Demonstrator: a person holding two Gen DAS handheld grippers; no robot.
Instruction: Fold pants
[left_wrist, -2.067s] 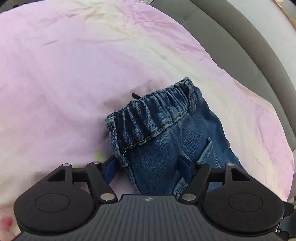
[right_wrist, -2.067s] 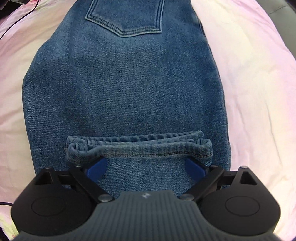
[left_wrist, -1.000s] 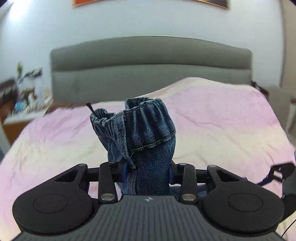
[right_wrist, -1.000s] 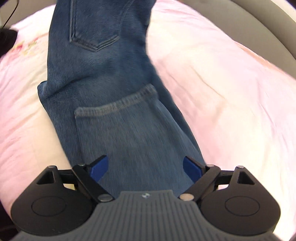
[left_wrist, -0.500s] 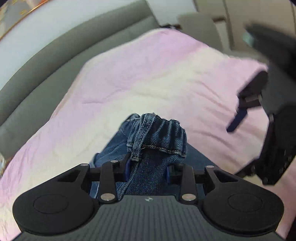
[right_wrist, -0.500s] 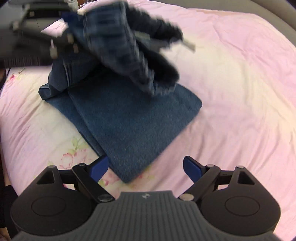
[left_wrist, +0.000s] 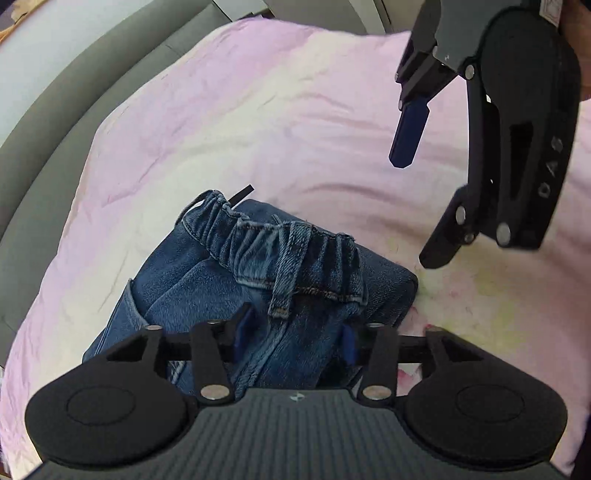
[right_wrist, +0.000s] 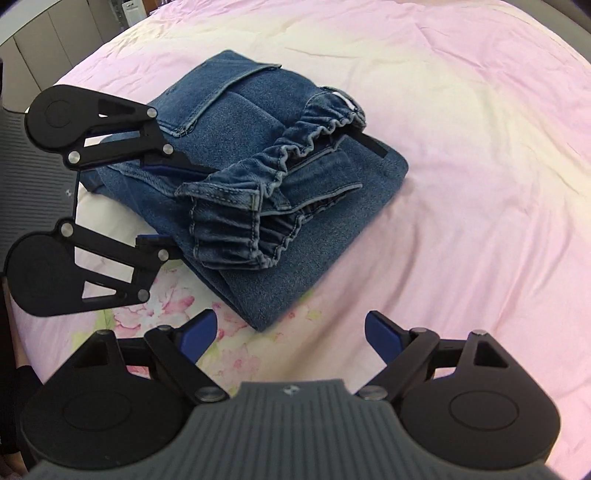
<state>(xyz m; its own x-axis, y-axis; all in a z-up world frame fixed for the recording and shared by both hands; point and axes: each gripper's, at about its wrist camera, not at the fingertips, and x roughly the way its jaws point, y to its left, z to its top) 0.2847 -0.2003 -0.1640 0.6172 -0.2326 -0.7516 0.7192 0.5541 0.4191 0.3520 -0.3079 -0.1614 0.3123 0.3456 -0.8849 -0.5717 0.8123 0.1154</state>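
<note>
A: Jeans status?

B: Blue denim jeans (right_wrist: 258, 177) folded into a thick stack on the pink bedsheet (right_wrist: 461, 166), elastic waistband bunched on top. My left gripper (left_wrist: 293, 334) is opening, denim between its jaws. Right gripper (right_wrist: 290, 332) wide open, empty.

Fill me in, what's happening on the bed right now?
A person is folding jeans on the pink bedspread. The left hand-held gripper has laid the waistband end over the folded legs; its jaws are opening, with denim between them. The right hand-held gripper is open and empty, beside the bundle.
</note>
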